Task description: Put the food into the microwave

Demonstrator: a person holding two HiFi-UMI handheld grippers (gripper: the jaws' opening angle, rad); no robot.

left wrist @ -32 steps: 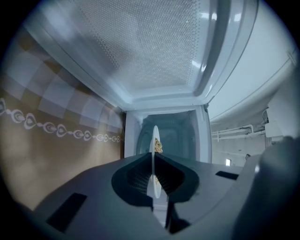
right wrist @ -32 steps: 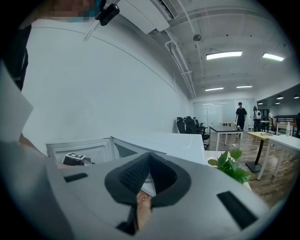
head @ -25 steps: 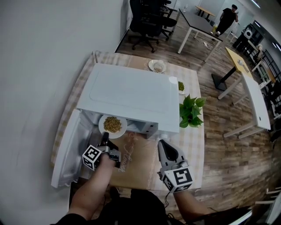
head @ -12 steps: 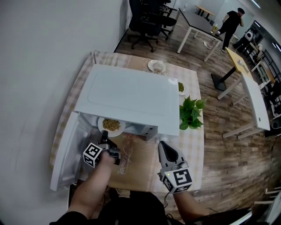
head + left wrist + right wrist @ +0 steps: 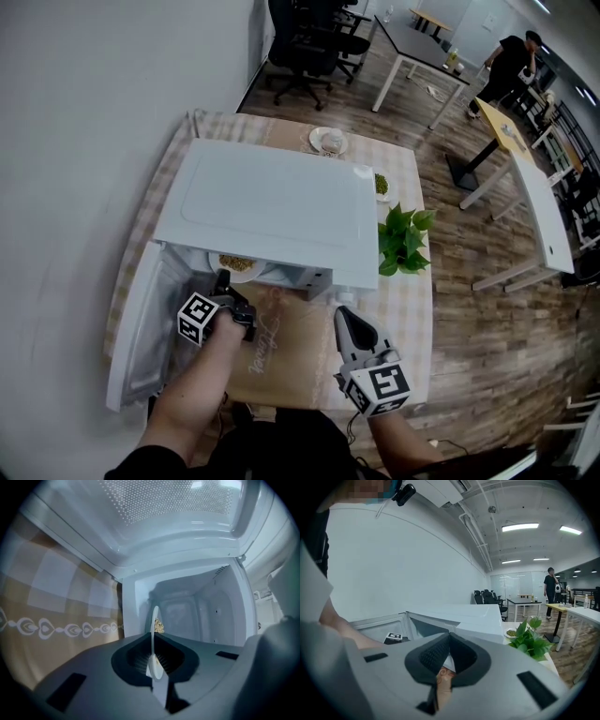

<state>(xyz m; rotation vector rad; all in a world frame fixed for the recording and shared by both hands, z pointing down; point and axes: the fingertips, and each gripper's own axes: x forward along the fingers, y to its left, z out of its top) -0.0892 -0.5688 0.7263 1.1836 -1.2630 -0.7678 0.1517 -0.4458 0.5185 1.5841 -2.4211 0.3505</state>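
Left gripper (image 5: pixel 223 280) pinching rim of round white food plate (image 5: pixel 240 266), holding it flat for white microwave (image 5: pixel 272 202) cavity; right gripper (image 5: pixel 343 313) waiting closed, empty

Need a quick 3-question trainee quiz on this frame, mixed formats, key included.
1. True or false: the left hand-held gripper grips the plate by its rim.
2. The microwave door is: A open, B closed.
3. Fill in: the right hand-held gripper holds ____.
Key: 1 true; 2 A; 3 nothing, its jaws are shut and empty.
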